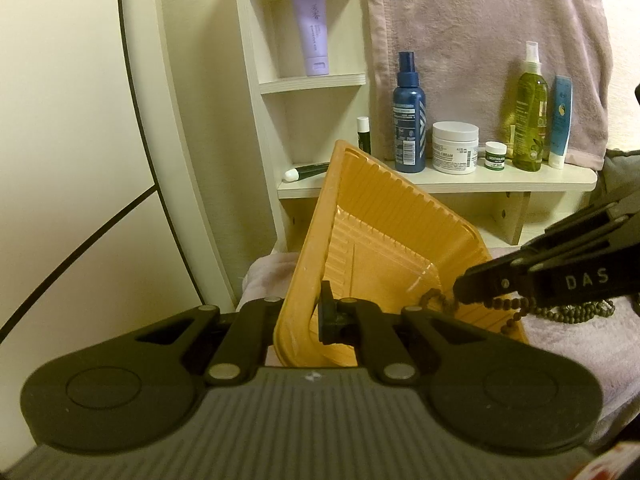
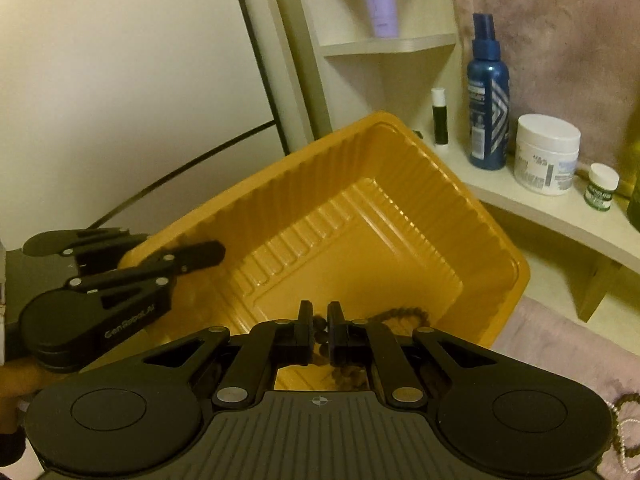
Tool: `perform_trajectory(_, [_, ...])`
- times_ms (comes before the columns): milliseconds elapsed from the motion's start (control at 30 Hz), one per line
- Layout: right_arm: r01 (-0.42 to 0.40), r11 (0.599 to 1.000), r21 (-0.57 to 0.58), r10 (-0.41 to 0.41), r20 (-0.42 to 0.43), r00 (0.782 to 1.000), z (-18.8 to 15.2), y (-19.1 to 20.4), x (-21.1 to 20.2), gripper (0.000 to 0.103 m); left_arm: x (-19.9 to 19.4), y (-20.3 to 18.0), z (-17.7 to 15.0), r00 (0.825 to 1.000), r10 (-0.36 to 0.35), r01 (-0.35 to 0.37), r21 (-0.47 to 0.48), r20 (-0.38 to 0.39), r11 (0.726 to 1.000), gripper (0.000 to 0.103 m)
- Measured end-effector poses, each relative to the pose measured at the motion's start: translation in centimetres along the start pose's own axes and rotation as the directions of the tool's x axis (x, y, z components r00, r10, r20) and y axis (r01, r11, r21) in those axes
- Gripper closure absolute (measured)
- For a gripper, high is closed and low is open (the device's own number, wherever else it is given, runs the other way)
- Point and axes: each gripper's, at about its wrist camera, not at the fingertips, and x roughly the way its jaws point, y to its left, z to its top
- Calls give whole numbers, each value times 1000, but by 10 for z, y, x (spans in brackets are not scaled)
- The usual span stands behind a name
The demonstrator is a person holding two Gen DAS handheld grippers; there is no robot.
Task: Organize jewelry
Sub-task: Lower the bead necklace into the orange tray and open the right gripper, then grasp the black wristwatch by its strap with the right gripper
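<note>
Dangling from the right gripper, a dark beaded strand hangs just over the near edge of the orange tray, one loop of it already lying on the tray's ribbed floor while the rest trails down outside, below the rim. The right gripper's jaws are nearly closed, with a few beads pinched between the pads. The tray itself is tipped up, its far corner raised toward the shelf, because the left gripper is clamped tight on the rim nearest the person and holds it at a slant. Apart from that loop the tray looks empty, so the sorting appears to be at its beginning: this strand is partway in and not yet released. On the pinkish cloth to the right of the tray lie more dark beads and what looks like a pale pearl string, so further pieces probably remain to be moved. Beyond the tray, a shelf carries a blue spray bottle, a white cream jar and other toiletries, which take no part in the job.
</note>
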Motion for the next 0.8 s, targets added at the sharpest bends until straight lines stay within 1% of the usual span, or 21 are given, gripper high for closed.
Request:
perform_trajectory(33, [-8, 1000, 3, 8, 1, 1000, 0, 0, 0, 96, 0, 0, 0, 1000, 0, 0, 0, 0, 1000, 98])
perform_trajectory(67, [-6, 1000, 9, 6, 7, 1000, 1, -1, -1, 92, 0, 0, 0, 1000, 0, 0, -1, -1, 1000, 98])
perform_trajectory(100, [2, 1000, 16, -3, 17, 1000, 2, -3, -2, 85, 1, 0, 1, 1000, 1, -1, -1, -1, 1000, 98])
perform_trajectory(133, [11, 1000, 27, -11, 31, 999, 2, -5, -5, 63, 0, 0, 1, 1000, 1, -1, 0, -1, 1000, 98])
perform_trajectory(167, [14, 999, 42, -16, 49, 999, 2, -8, -9, 45, 0, 0, 1, 1000, 0, 0, 0, -1, 1000, 97])
perform_trajectory(233, [23, 997, 67, -29, 90, 995, 1, -13, -19, 44, 0, 0, 1, 1000, 0, 0, 1, 0, 1000, 98])
perform_trajectory(267, [40, 996, 75, -48, 101, 994, 0, -16, -25, 44, 0, 0, 0, 1000, 0, 0, 1, 0, 1000, 98])
perform_trajectory(367, [111, 989, 102, -125, 140, 982, -12, -25, -44, 44, 0, 0, 0, 1000, 0, 0, 2, 0, 1000, 98])
perform_trajectory(500, [213, 965, 153, -235, 151, 960, -40, -41, -67, 44, 0, 0, 0, 1000, 2, -2, 3, -1, 1000, 98])
perform_trajectory(567, [251, 947, 202, -282, 140, 949, -56, -50, -79, 44, 0, 0, 0, 1000, 3, -3, 6, 0, 1000, 98])
perform_trajectory(667, [287, 920, 269, -323, 102, 941, -76, -60, -89, 44, 0, -1, 0, 1000, 5, -5, 7, 1, 1000, 98])
perform_trajectory(733, [301, 915, 268, -331, 73, 941, -86, -61, -88, 44, -1, -1, 0, 1000, 6, -6, 7, 2, 1000, 98])
perform_trajectory(800, [303, 920, 249, -326, 57, 944, -92, -58, -84, 44, -1, -1, -1, 1000, 7, -7, 9, 1, 1000, 98])
